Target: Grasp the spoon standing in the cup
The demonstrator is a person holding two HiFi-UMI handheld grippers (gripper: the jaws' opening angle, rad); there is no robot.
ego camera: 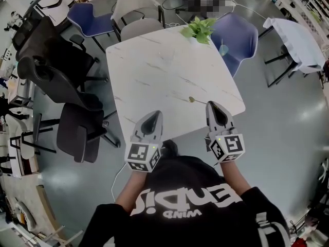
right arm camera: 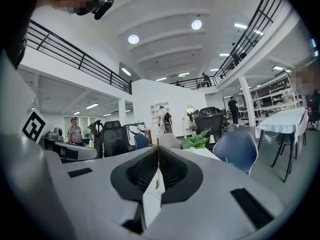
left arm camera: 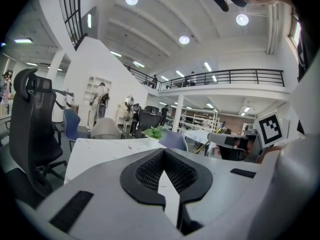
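Note:
A thin gold spoon (right arm camera: 158, 143) stands edge-on in the seam of my right gripper's (right arm camera: 158, 152) jaws and rises above their tips. In the head view the spoon's small bowl (ego camera: 192, 99) shows just left of the right gripper (ego camera: 211, 105), over the near part of the white marble table (ego camera: 154, 66), with its handle running to the tip. The jaws are shut on it. My left gripper (ego camera: 155, 113) hovers at the table's near edge, and in its own view its black pads (left arm camera: 150, 171) meet, with nothing between them. No cup shows in any view.
A potted green plant (ego camera: 198, 29) stands at the table's far edge. A blue chair (ego camera: 237, 35) with a small teal thing (ego camera: 223, 49) is behind it on the right. Black office chairs (ego camera: 61, 71) crowd the left side. A white-covered table (ego camera: 295, 40) stands far right.

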